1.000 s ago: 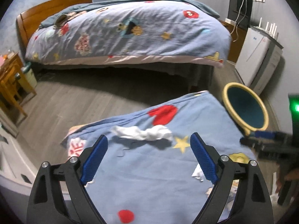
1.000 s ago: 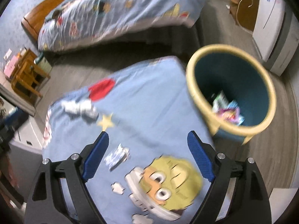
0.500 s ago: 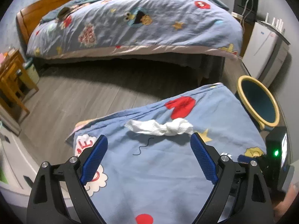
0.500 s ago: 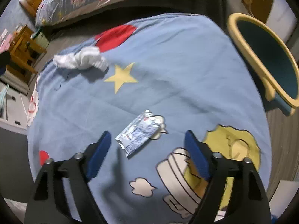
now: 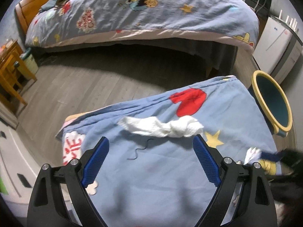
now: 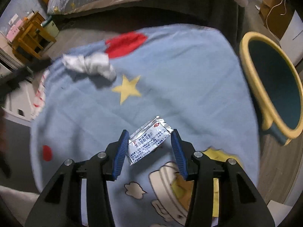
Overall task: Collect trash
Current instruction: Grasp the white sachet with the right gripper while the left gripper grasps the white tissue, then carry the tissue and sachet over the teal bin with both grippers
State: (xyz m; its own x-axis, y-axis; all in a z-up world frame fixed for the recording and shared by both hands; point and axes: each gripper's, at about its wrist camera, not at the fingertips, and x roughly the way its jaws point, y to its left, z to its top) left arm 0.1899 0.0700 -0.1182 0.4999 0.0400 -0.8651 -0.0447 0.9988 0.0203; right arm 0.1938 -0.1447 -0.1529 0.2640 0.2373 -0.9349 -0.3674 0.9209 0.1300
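A crumpled white tissue (image 5: 162,127) lies on a blue cartoon blanket (image 5: 151,174), just beyond my left gripper (image 5: 151,139), which is open and hangs above the cloth with nothing between its fingers. A silver printed packet (image 6: 148,143) lies flat on the blanket (image 6: 180,66). My right gripper (image 6: 149,132) straddles it, its jaws closing, with the packet between the blue pads. The tissue (image 6: 90,66) shows at far left in the right wrist view. A yellow-rimmed teal bin (image 6: 244,56) stands on the floor beside the blanket's right edge, and shows in the left wrist view as the bin (image 5: 258,73).
A bed (image 5: 142,9) with a matching quilt stands behind, across a strip of grey wood floor (image 5: 75,87). A wooden stand (image 5: 9,71) is at left. White cabinets (image 5: 274,43) are at right. A dark thread (image 5: 140,149) lies on the blanket.
My left gripper sank closer to the tissue. My right gripper swung away from the bin, came down over the packet, and its jaws narrowed around it.
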